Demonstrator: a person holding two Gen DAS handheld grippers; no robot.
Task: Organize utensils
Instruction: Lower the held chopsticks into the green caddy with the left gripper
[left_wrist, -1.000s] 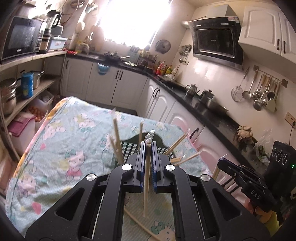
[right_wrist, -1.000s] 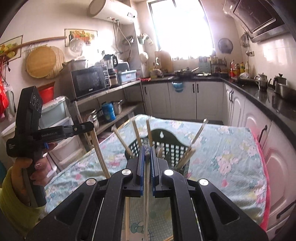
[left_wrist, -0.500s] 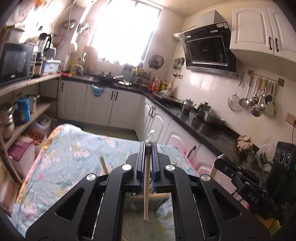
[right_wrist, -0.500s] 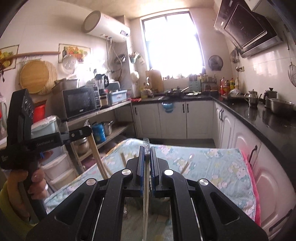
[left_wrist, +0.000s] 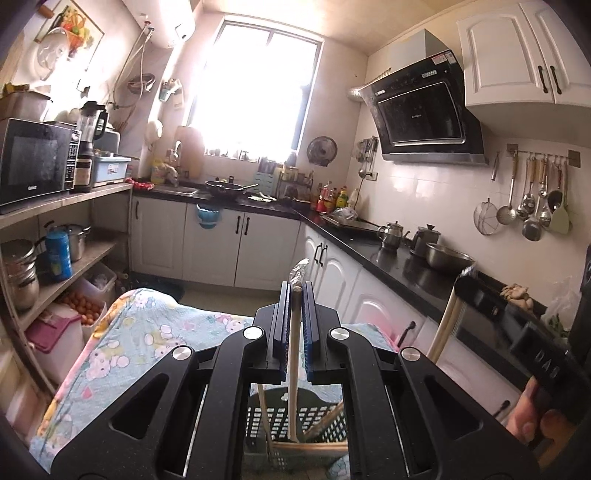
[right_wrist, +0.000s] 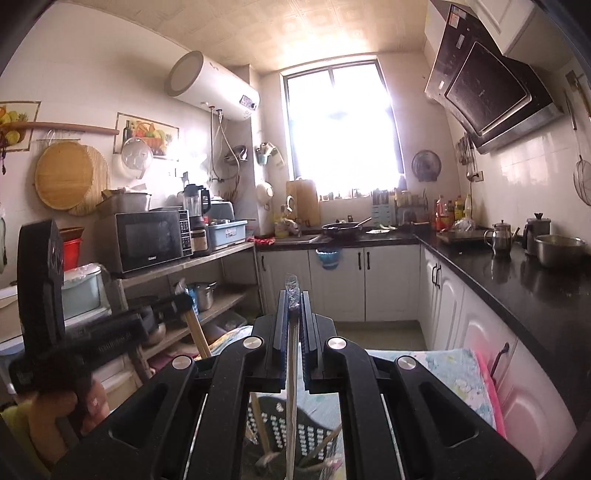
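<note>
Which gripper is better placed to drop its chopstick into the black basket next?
Left, marginally. The left gripper holds its chopstick with the tip hanging inside the basket. The right gripper chopstick runs past the rim.

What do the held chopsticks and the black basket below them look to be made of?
Chopstick in the left gripper: pale, matte, likely wood or bamboo, with a clear crinkly wrapper at its tip. The right gripper holds a similar one. Basket: black perforated walls, probably moulded plastic.
</note>
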